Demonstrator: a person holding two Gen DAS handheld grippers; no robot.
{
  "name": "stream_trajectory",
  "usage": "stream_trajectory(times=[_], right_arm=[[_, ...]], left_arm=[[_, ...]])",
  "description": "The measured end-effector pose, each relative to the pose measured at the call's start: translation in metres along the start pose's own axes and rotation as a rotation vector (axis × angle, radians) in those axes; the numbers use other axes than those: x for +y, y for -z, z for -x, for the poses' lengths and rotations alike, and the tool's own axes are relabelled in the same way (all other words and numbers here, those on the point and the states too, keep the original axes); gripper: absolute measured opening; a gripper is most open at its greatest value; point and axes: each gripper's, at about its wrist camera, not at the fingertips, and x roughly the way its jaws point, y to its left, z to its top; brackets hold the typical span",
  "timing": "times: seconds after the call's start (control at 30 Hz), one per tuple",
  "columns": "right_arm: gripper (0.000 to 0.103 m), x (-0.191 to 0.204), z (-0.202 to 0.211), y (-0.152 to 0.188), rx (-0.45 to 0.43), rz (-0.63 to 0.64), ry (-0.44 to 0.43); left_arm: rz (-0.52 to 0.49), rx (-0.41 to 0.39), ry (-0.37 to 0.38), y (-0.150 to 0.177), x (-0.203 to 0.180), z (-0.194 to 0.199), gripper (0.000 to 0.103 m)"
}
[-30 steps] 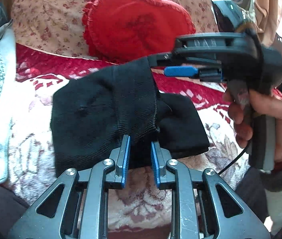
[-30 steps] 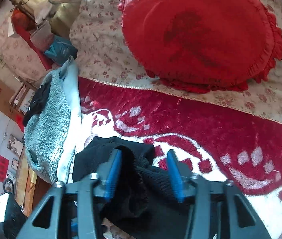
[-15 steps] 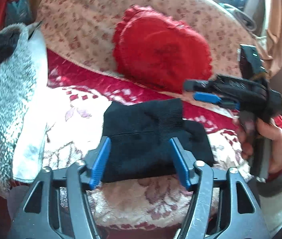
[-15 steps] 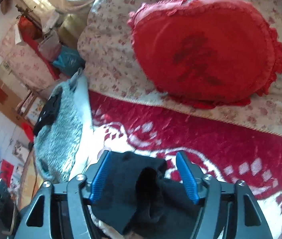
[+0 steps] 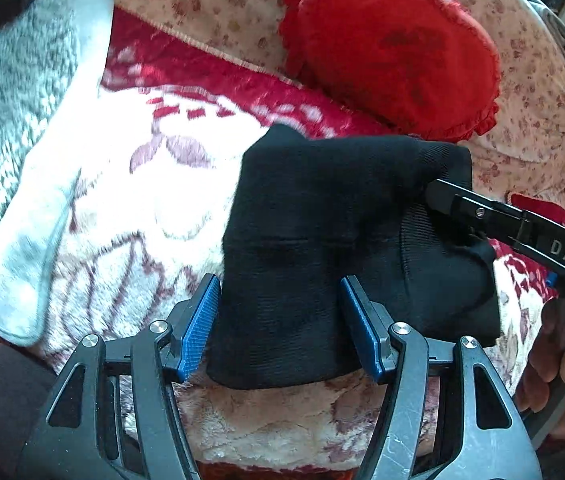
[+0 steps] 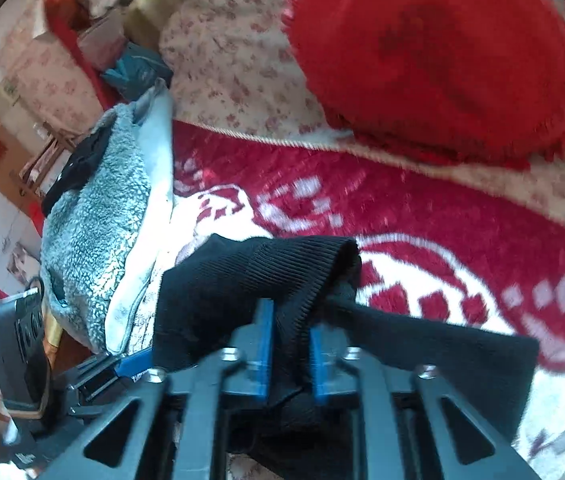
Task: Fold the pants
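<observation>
On the left lies a grey fleece, nubbly and soft. The left gripper, clenched a second ago, now stands released astride the black pants, a ribbed knit bundle on the plush red-and-white blanket. The right gripper has newly clamped the waistband, probably for a final fold.

red cushion, fleece (grey), blanket

pants: matt black ribbed knit; blanket: plush pile; cushion: red cloth
</observation>
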Motion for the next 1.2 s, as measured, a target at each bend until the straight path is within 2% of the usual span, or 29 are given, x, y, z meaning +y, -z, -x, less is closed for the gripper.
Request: stream_trajectory(times=[0.13,0.3,0.4,0.5,0.63,0.7,0.77,0.87,0.97,1.07,1.2], right_arm=[[0.008,0.005,0.031,-0.006,-0.041,0.040,-0.029],[0.007,0.003,0.063,-0.004,-0.057,0.086,0.016],[0.005,-0.015,0.084,0.004,-0.055,0.081,0.078],[0.005,-0.041,0.090,0.014,-0.024,0.044,0.119],[0.005,-0.069,0.063,0.028,0.064,-0.011,0.188],[0.007,-0.073,0.057,0.029,0.078,-0.022,0.234],[0.008,-0.069,0.067,0.023,0.051,-0.019,0.269],[0.011,-0.056,0.091,0.012,-0.028,0.016,0.301],[0.011,-0.040,0.107,0.003,-0.093,0.036,0.226],[0.011,-0.026,0.087,0.000,-0.050,0.064,0.171],[0.011,-0.034,0.038,0.008,0.041,0.054,0.215]], left_arm=[[-0.016,-0.043,0.027,-0.007,-0.011,0.022,0.062],[-0.028,-0.063,0.059,-0.011,-0.026,0.037,0.062],[-0.053,-0.071,0.055,-0.012,-0.037,0.040,0.062],[-0.097,-0.051,0.011,-0.010,-0.049,0.022,0.062],[-0.122,0.037,-0.029,-0.001,-0.056,-0.020,0.062],[-0.122,0.024,-0.026,-0.001,-0.056,-0.018,0.062],[-0.129,0.016,-0.028,-0.006,-0.056,-0.011,0.062],[-0.127,-0.041,-0.044,-0.018,-0.055,0.002,0.062],[-0.124,-0.056,-0.045,-0.031,-0.058,0.000,0.062],[-0.127,-0.049,-0.066,-0.043,-0.064,-0.018,0.062],[-0.139,-0.025,-0.080,-0.047,-0.071,-0.041,0.062]])
